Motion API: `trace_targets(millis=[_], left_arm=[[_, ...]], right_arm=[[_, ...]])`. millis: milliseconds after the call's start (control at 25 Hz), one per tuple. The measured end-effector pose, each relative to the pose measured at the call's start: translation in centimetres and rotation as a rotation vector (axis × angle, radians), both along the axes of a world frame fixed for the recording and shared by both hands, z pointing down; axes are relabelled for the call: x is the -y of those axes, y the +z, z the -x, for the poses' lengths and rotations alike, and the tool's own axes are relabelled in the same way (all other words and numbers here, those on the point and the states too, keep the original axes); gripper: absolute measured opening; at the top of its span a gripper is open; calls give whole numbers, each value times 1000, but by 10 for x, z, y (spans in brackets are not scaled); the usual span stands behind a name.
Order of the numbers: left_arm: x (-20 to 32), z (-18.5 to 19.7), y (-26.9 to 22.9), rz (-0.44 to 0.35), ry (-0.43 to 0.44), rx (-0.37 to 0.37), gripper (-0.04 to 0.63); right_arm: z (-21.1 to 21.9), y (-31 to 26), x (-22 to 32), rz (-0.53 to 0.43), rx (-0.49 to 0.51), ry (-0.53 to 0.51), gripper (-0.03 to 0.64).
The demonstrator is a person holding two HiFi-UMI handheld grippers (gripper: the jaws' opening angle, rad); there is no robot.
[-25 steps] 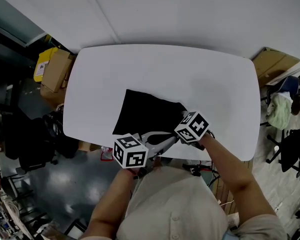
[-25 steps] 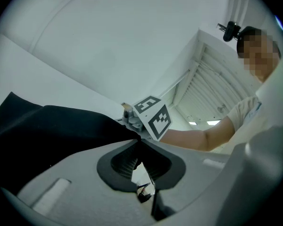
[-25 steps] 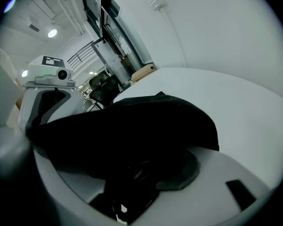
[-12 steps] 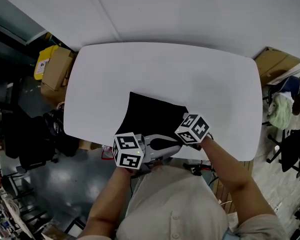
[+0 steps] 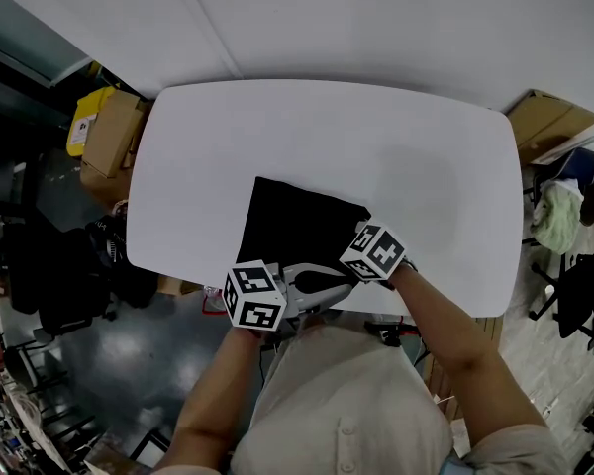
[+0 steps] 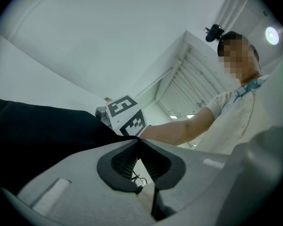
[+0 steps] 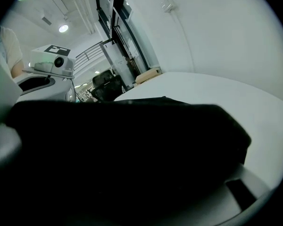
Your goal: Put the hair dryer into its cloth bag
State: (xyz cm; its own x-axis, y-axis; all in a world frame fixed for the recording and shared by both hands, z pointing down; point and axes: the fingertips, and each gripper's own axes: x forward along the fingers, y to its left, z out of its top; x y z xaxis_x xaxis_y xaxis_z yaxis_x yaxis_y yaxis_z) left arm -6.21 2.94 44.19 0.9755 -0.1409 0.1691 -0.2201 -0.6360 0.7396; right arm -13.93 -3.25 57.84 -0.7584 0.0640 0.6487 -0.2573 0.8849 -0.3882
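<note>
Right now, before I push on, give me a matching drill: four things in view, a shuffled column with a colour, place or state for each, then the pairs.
1. cloth bag
2. left gripper
3. table
4. cardboard box

A. white
B. fingers shut on the bag's edge
C. beside the table, at the head view's left
D. black, lying at the table's near edge

Pairs: 1-D; 2-B; 3-A; 4-C

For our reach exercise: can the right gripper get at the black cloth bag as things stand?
Probably yes: the right gripper sits at the near edge of the black cloth bag, which fills its view; nothing stands between.
</note>
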Motion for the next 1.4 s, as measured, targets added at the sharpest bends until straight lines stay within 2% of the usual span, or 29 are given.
trace_targets(millis=[480, 760, 1000, 1400], left_arm=[[-9, -1, 14, -19, 73, 107, 27], [-5, 4, 14, -7, 46, 83, 26], [-7, 1, 23, 7, 47, 101, 26], [-12, -4, 34, 38, 31, 113, 26]], right_arm=[[1, 10, -4, -115, -79, -102, 256], [2, -8, -4, -77, -5, -146, 284], [-34, -18, -11, -13, -2, -208, 282], [-99, -21, -8, 19, -40, -129, 282]])
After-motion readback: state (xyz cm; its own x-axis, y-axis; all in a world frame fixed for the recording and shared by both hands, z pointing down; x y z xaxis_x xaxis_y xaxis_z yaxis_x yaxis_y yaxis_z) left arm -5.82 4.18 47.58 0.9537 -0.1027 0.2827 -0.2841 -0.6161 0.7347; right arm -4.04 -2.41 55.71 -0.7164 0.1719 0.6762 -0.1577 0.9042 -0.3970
